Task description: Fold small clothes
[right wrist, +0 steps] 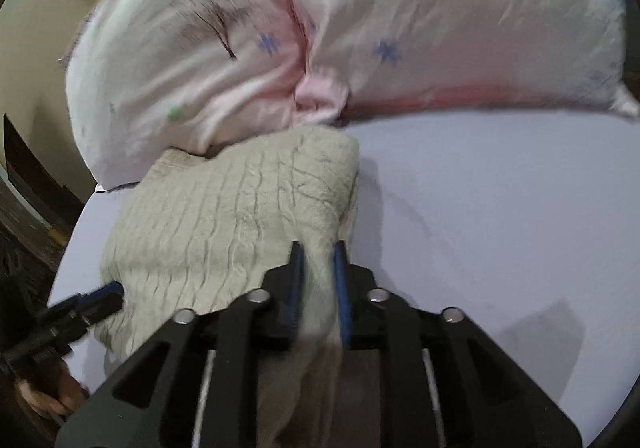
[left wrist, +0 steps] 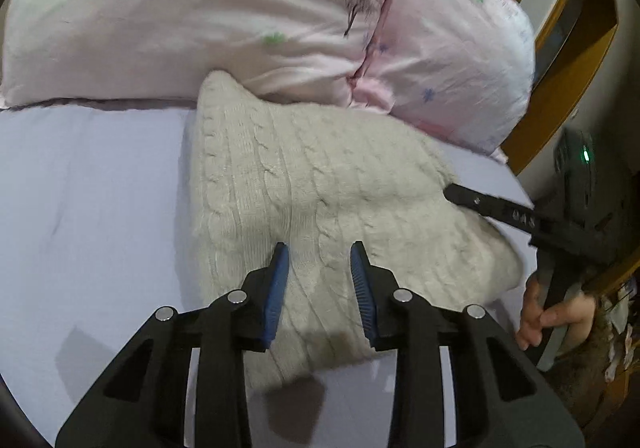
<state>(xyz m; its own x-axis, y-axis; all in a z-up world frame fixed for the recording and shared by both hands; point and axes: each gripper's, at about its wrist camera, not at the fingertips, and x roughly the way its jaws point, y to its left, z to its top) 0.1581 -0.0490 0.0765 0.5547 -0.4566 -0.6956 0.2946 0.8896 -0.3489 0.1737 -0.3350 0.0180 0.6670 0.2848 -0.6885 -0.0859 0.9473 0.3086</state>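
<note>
Left wrist view: the left gripper (left wrist: pixel 319 254) hovers with its blue-padded jaws apart over a cream cable-knit sweater (left wrist: pixel 304 183), nothing between the pads. The sweater lies bunched on a pale lilac bedsheet (left wrist: pixel 88 183), its far edge tucked against two pink floral pillows (left wrist: pixel 224 15) at the head of the bed. At the right edge of this view, the right gripper (left wrist: pixel 460 195) meets the side of the knit; its jaws are buried in the fabric here. A bare hand (left wrist: pixel 548 316) wraps the handle below it, beside a wooden bed frame (left wrist: pixel 560 87).

Right wrist view, blurred by motion: the right gripper (right wrist: pixel 318 252) is clamped on a fold of the sweater (right wrist: pixel 224 215), cream knit pinched between its two blue pads and trailing down toward the camera. The rest of the garment spreads left and away across the bedsheet (right wrist: pixel 500 215), touching the pillows (right wrist: pixel 440 27) at its far end. The left gripper (right wrist: pixel 114 292) shows at the lower left, its tip at the sweater's near left edge, with another hand (right wrist: pixel 48 396) partly visible below it.
</note>
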